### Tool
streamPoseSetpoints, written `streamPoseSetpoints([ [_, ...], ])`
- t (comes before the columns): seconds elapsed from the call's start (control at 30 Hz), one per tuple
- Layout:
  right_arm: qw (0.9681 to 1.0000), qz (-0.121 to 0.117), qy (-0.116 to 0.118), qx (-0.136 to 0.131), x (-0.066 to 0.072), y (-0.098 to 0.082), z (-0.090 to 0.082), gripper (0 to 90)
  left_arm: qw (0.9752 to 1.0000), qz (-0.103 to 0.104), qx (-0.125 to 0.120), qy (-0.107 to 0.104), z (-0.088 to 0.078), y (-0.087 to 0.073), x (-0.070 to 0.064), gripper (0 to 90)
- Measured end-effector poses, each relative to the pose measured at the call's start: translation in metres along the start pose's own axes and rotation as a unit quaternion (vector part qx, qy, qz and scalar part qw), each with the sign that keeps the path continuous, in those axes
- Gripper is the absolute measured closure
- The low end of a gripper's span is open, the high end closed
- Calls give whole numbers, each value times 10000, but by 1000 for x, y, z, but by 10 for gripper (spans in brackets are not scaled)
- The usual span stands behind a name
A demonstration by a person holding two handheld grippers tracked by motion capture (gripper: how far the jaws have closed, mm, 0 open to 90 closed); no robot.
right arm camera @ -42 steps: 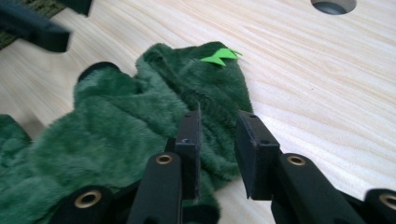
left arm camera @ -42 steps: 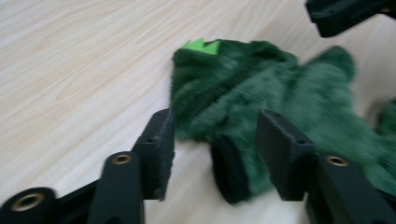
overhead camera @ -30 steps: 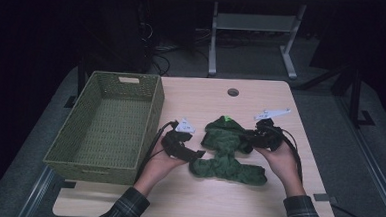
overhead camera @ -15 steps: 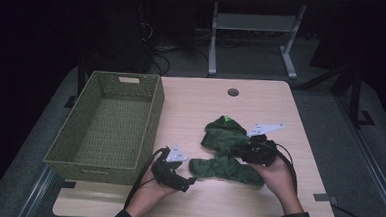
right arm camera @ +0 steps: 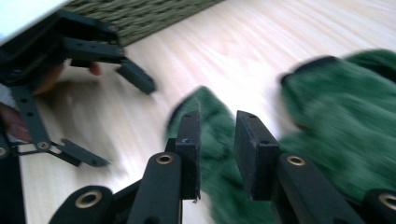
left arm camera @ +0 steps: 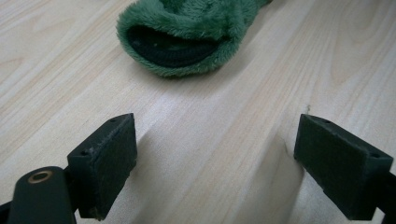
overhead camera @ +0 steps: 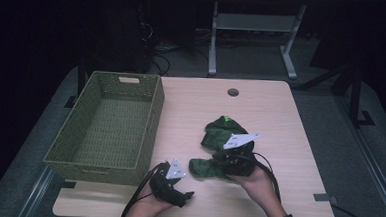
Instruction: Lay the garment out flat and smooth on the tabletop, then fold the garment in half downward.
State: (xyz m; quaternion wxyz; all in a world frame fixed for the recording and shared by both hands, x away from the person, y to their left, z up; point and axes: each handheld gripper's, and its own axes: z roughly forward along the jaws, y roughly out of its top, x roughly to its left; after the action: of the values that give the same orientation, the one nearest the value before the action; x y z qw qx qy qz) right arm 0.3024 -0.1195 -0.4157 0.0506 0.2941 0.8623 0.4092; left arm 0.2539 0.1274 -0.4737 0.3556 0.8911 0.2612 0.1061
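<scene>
A dark green fleecy cloth (overhead camera: pixel 219 132) lies crumpled on the wooden table (overhead camera: pixel 271 107), right of centre. My right gripper (overhead camera: pixel 219 165) rests on the cloth's near part, its jaws narrow and pinching a fold of the green pile (right arm camera: pixel 336 121); in the right gripper view (right arm camera: pixel 217 116) the image is blurred. My left gripper (overhead camera: pixel 188 194) sits low near the front edge, just left of the cloth. Its jaws (left arm camera: pixel 215 140) have just been opening and stand wide with nothing between them, facing the cloth's rolled end (left arm camera: pixel 187 32).
A woven olive basket (overhead camera: pixel 153 116) stands at the table's left, with nothing in it. A round cable hole (overhead camera: pixel 233 92) sits near the far edge. A metal stand (overhead camera: pixel 255 26) and cables lie on the dark floor beyond.
Both hands have drawn back toward the front edge. The right gripper has moved left with the cloth's near part, bunching it. The left gripper let go and pulled away, low to the table.
</scene>
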Motion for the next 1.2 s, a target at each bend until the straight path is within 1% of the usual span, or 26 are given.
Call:
streamPoseSetpoints([
  [0.03, 9999, -92, 85, 8, 6, 2, 6, 720, 10000, 2, -80, -15, 0, -2, 0, 127],
  [0.07, 9998, -133, 119, 21, 9, 3, 9, 720, 9999, 33, -161, -30, 0, -4, 1, 127],
  [0.13, 9996, -204, 202, 62, 16, 5, 16, 720, 9997, 19, -225, -40, 0, -6, 1, 126],
  [0.2, 9992, -297, 257, 118, 22, 7, 23, 721, 9998, 21, -213, -42, 0, -6, 1, 127],
  [0.33, 9986, -344, 302, 261, 28, 9, 39, 724, 9998, 38, -195, -32, -1, -6, 1, 126],
  [0.37, 9982, -419, 306, 301, 29, 9, 43, 724, 9998, 38, -193, -32, -1, -6, 1, 126],
  [0.43, 9976, -510, 218, 405, 32, 8, 52, 724, 9998, 19, -204, -34, -1, -6, 1, 127],
  [0.5, 9974, -545, 150, 438, 32, 7, 57, 724, 9998, 16, -203, -34, -1, -6, 1, 126],
  [0.53, 9978, -456, 111, 464, 33, 5, 62, 724, 9998, 7, -199, -25, -1, -6, 0, 126],
  [0.57, 9976, -475, 52, 499, 33, 4, 64, 723, 9998, 7, -197, -27, -1, -6, 0, 126],
  [0.63, 9966, -558, -171, 580, 32, 1, 70, 724, 9998, 4, -198, -32, -1, -6, 0, 126],
  [0.7, 9962, -561, -177, 638, 31, -1, 74, 751, 9998, 4, -198, -32, -1, -6, 0, 126],
  [0.73, 9958, -612, -237, 633, 32, -2, 75, 786, 9998, 7, -197, -33, -1, -6, 0, 126],
  [0.77, 9959, -609, -267, 617, 34, -3, 76, 814, 9998, 12, -193, -32, -1, -6, 0, 126],
  [0.8, 9960, -607, -240, 606, 35, -4, 77, 838, 9998, 11, -194, -32, -1, -6, 0, 126],
  [0.87, 9965, -589, -239, 552, 37, -5, 78, 853, 9998, 16, -190, -27, -1, -6, 0, 126],
  [0.9, 9963, -615, -151, 585, 39, -6, 77, 868, 9998, 11, -193, -28, -1, -6, 0, 126],
  [0.93, 9963, -615, -151, 585, 39, -6, 77, 868, 9998, 11, -193, -27, -1, -6, 0, 126],
  [0.97, 9966, -575, -83, 590, 38, -6, 76, 869, 9998, 11, -191, -28, -1, -6, 0, 126],
  [1.0, 9971, -468, 68, 598, 36, -9, 74, 871, 9998, 10, -192, -27, -1, -6, 0, 126],
  [1.03, 9971, -468, 68, 598, 36, -9, 74, 871, 9998, 8, -194, -28, -1, -6, 0, 126],
  [1.07, 9971, -426, 173, 599, 37, -9, 73, 871, 9998, -1, -201, -28, -1, -6, 0, 126],
  [1.1, 9969, -427, 209, 629, 38, -10, 71, 872, 9998, -7, -206, -27, -1, -6, 0, 126],
  [1.13, 9964, -533, 206, 624, 39, -10, 70, 872, 9998, -9, -207, -27, -1, -6, 0, 126],
  [1.17, 9967, -527, 309, 541, 41, -10, 65, 872, 9998, -14, -211, -27, -1, -6, 0, 126],
  [1.2, 9967, -527, 309, 541, 41, -10, 65, 872, 9998, -14, -211, -27, -1, -6, 0, 126],
])
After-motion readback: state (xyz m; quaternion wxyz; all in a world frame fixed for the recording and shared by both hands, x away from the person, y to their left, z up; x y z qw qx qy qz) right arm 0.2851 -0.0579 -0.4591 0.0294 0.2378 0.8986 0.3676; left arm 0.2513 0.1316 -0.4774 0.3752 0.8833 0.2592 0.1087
